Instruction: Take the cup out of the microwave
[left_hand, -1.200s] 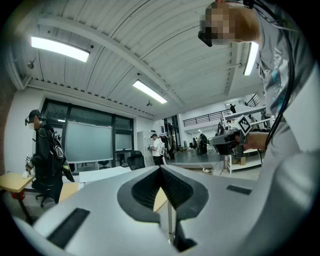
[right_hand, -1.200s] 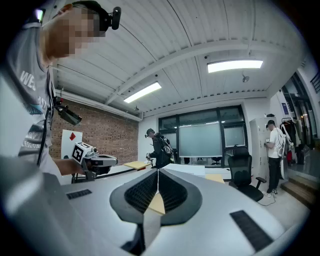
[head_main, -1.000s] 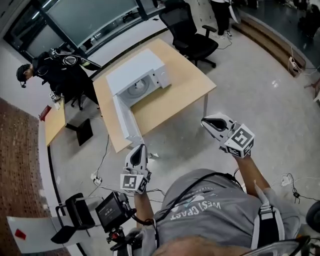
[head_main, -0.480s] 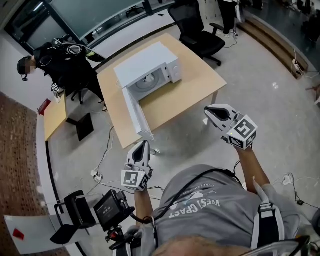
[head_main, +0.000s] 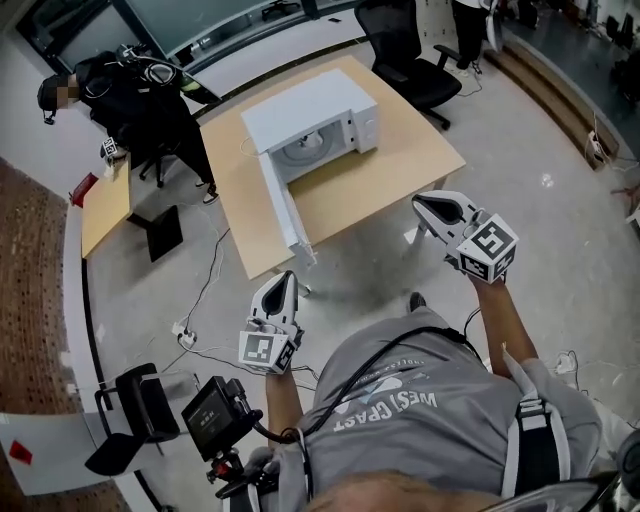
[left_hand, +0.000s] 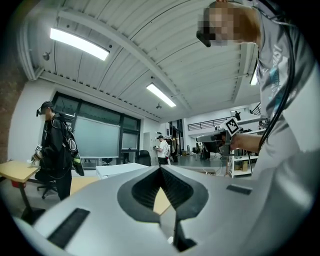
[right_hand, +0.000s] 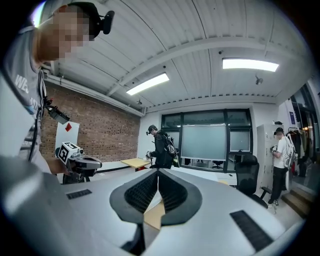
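While we stand well back from the table (head_main: 385, 185), the microwave (head_main: 315, 105) lies ahead of both claws, its door (head_main: 284, 205) swung out towards our left claw (head_main: 285, 285). We judge the right claw (head_main: 425, 207) has the clearer line in. Both are clenched on nothing. The cup is presumably inside (we cannot make it out).
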